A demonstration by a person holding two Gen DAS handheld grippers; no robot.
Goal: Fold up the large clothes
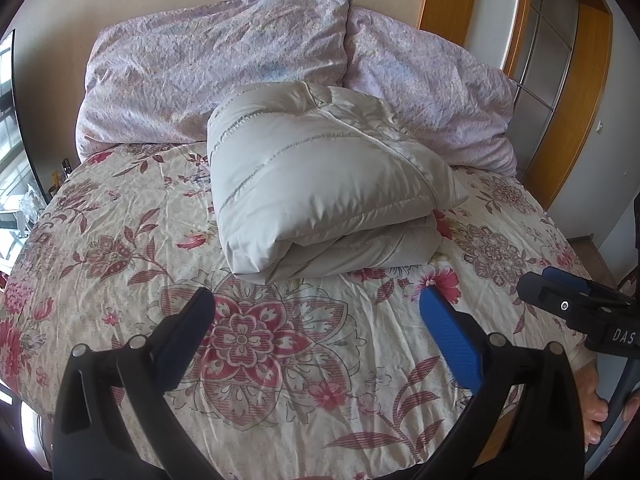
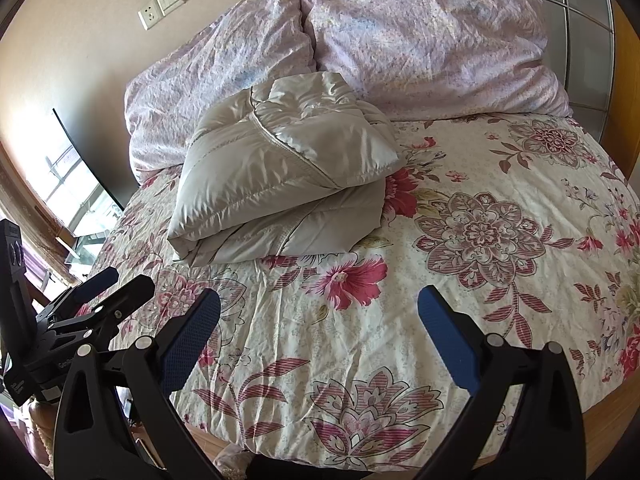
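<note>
Two grippers, left gripper (image 1: 316, 320) and right gripper (image 2: 319, 322), hover with fingers spread and empty at bottom of frame. Centre frame, a folded grey jacket (image 1: 320, 176) rests on the flowered bed (image 1: 120, 280); its puffy layers could spring open unpressed.

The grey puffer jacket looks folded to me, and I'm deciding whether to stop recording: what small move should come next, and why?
Probably just draw both grippers back. The grey puffer jacket already lies doubled into a compact bundle on the floral bedspread, and the left gripper and right gripper are open, empty and short of it.
</note>
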